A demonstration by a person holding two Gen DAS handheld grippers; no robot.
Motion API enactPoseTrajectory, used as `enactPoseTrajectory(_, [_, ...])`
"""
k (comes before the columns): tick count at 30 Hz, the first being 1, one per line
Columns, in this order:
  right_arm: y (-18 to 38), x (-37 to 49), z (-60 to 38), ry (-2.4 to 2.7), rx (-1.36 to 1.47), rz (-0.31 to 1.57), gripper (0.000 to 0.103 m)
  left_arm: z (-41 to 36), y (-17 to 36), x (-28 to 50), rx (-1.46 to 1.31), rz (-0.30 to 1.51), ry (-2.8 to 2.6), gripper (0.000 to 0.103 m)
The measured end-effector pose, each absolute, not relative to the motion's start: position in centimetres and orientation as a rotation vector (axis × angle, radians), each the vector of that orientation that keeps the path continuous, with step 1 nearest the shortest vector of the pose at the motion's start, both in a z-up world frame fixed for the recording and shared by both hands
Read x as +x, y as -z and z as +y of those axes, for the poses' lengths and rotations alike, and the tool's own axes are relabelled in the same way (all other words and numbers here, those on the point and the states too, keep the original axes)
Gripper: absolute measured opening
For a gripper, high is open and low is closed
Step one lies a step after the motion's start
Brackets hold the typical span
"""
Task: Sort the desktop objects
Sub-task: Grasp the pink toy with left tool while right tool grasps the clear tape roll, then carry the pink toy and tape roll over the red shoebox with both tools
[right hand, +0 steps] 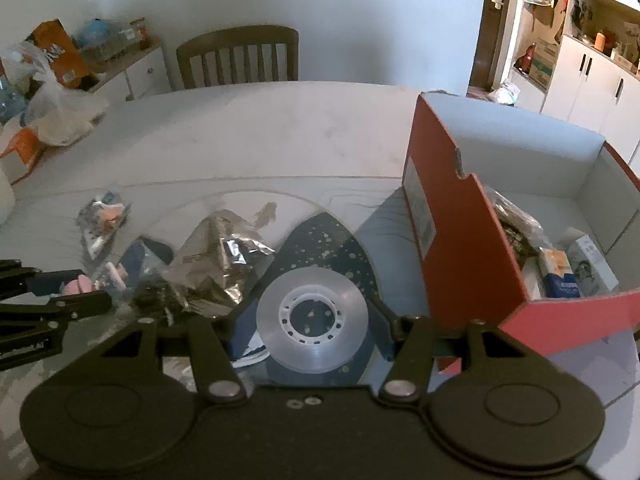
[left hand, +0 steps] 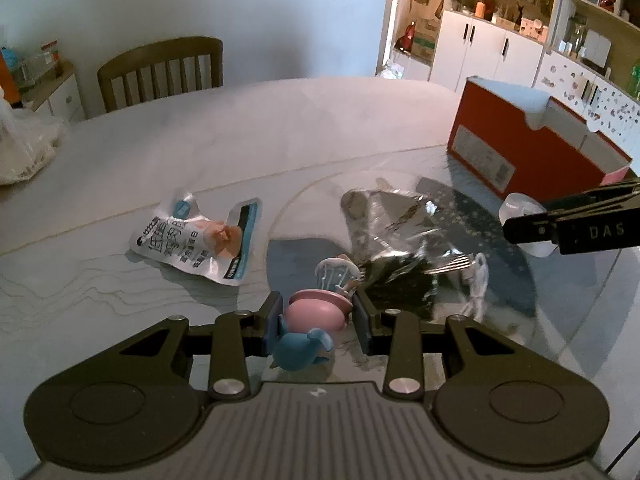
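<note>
A: Left wrist view: one left gripper (left hand: 316, 322), pinching one pink-and-blue toy figure (left hand: 316, 312) just above the worktop (left hand: 280, 120). One white snack pouch (left hand: 200, 236) lies to its left, one crumpled foil bag (left hand: 404, 240) ahead.

B: Right wrist view: one right gripper (right hand: 312, 324) is clamped on one clear tape roll (right hand: 312, 316), beside one red box (right hand: 468, 264), open on top.

A: Room to move?

B: Far half of the worktop is bare up to one chair (right hand: 240, 56). Box wall is close on the right.

A: Anything unclear?

B: Box holds several packets, partly hidden by its wall; count uncertain.
</note>
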State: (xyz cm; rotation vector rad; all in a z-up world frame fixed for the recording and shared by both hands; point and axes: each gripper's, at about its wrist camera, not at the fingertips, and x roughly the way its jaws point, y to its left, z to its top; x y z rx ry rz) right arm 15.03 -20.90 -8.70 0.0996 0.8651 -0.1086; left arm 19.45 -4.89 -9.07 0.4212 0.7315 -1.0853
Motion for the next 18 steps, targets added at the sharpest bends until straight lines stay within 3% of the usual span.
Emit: enactPoseTrajectory(18, [3.3, 9.8, -22.8, 0.087, 0.117, 0.787, 0.058, -6.4, 2.7, 13.8, 0.397, 0.697, 1.139, 0.036])
